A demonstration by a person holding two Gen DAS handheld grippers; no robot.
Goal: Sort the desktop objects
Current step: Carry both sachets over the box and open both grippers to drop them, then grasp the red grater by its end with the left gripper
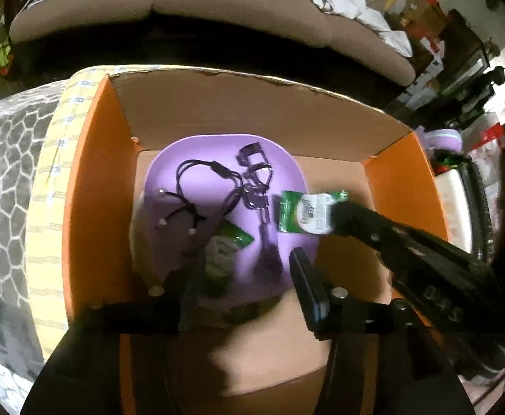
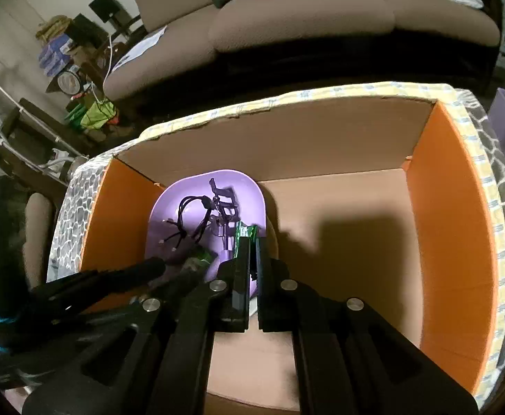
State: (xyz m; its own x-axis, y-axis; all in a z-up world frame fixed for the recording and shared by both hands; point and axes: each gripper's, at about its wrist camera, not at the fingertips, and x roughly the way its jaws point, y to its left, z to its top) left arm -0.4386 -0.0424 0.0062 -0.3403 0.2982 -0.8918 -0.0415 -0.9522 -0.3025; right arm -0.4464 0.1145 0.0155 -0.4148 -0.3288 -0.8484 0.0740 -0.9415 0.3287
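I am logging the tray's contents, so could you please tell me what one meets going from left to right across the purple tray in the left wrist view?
black cord → loose green packet → eyelash curler → green packet held by the right gripper, at the purple tray's right edge.

Both wrist views steeply down, close, sharing purple tray [image 1: 169, 159] (boxed)

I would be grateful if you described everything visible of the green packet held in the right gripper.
The green packet is a small flat sachet, glossy like foil or plastic, green with a round white panel bearing dark print too blurred to read. The right gripper is shut on one edge, holding it above the near right rim of the purple tray inside the cardboard box. In the right wrist view it shows edge-on between the pads. Nothing else visibly touches it.
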